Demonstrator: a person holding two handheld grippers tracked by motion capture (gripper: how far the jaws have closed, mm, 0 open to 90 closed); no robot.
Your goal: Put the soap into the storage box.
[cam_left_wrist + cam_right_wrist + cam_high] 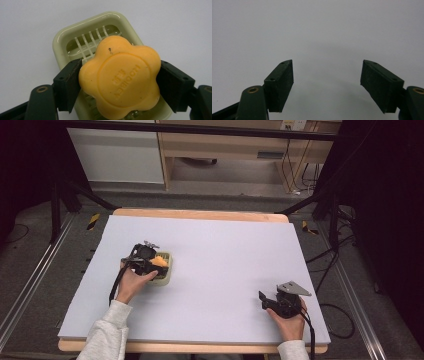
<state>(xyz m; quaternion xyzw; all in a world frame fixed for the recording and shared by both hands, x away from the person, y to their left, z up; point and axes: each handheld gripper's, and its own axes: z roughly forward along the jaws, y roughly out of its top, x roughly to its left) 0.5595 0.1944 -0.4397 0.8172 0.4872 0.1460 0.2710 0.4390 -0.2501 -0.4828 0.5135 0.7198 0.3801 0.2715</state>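
Clearly the left gripper [120, 82] brackets the orange flower-shaped soap [120, 80] over the pale green soap dish [60, 40], at nine o'clock on the table [220, 250], apparently to seat it on the grid; whether its pads still press I cannot tell. Right gripper [327, 85] rests at five o'clock, wide open and empty.

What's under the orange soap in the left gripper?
A pale green soap dish with a slatted drain insert lies under the soap. The soap covers most of its slats.
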